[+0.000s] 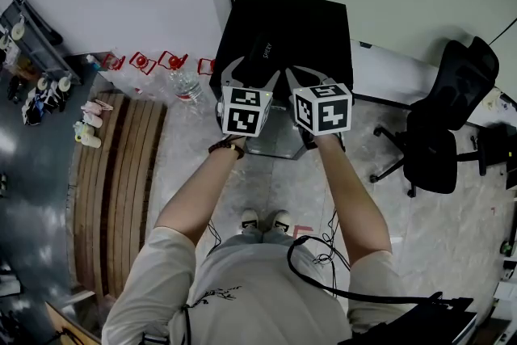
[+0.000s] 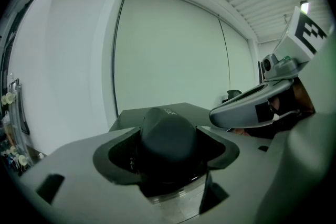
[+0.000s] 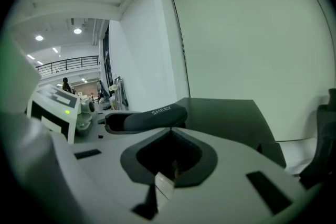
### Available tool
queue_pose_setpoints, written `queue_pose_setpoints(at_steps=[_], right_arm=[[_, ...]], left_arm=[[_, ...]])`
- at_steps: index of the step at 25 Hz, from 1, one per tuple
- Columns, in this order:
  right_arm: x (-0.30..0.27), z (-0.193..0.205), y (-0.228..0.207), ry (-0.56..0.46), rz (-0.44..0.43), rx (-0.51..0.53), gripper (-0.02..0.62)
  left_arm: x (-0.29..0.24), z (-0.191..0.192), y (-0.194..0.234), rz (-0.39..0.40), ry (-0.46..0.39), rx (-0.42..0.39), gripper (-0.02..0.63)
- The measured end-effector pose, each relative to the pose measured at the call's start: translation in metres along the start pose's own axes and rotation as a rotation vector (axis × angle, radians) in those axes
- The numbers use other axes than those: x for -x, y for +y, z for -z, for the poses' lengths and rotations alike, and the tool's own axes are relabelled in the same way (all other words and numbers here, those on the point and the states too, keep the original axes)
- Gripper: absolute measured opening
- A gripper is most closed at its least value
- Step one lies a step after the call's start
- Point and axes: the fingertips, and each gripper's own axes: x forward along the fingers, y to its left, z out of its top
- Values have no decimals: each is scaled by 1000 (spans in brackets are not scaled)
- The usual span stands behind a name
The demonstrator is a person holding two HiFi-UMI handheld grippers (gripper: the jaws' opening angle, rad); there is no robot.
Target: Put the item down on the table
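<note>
A black, elongated item with rounded ends and white lettering sits between the jaws of my left gripper, which is shut on it. In the left gripper view the item fills the gap between the jaws, seen end on. It hangs above the near edge of a small black table. Right beside it, my right gripper is held at the same height. Its jaws meet at the tips with nothing between them. The table top stretches ahead of both grippers.
A black office chair stands on the floor to the right. At the left lies a wooden slatted platform, with small bottles at its far end. Red clips and a clear water bottle are near the wall.
</note>
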Motion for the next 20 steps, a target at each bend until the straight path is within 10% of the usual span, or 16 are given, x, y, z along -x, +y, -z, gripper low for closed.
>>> queue_pose_setpoints(at_steps=[20], right_arm=[[2, 9, -8, 4, 0, -26, 6]], left_arm=[[-11, 25, 1, -39, 13, -23, 336]])
